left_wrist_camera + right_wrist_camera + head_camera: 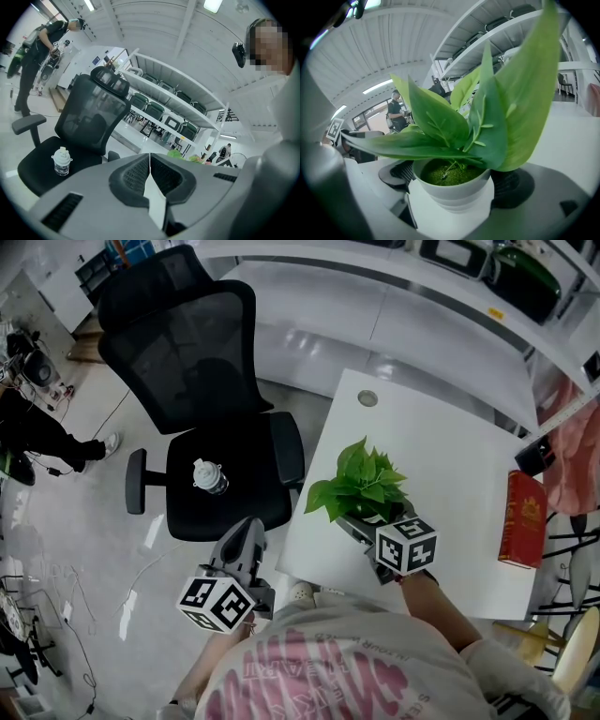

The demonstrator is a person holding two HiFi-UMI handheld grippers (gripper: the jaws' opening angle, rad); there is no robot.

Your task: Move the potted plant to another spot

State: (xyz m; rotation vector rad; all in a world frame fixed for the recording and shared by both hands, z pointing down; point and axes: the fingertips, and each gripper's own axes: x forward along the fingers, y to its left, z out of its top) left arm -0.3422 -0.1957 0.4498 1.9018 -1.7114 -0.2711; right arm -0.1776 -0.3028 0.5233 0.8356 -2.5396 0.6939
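The potted plant, green leaves in a small white pot, stands low over the near left part of the white table. My right gripper reaches in from the near side. In the right gripper view its jaws stand wide on either side of the pot, and both pads touch the pot wall, so the right gripper is shut on it. Leaves hide most of what lies beyond. My left gripper hangs off the table beside the chair; its jaws meet in the left gripper view, with nothing between them.
A black office chair stands left of the table with a small bottle on its seat. A red box stands at the table's right edge. White shelving runs behind. A person stands far off to the left.
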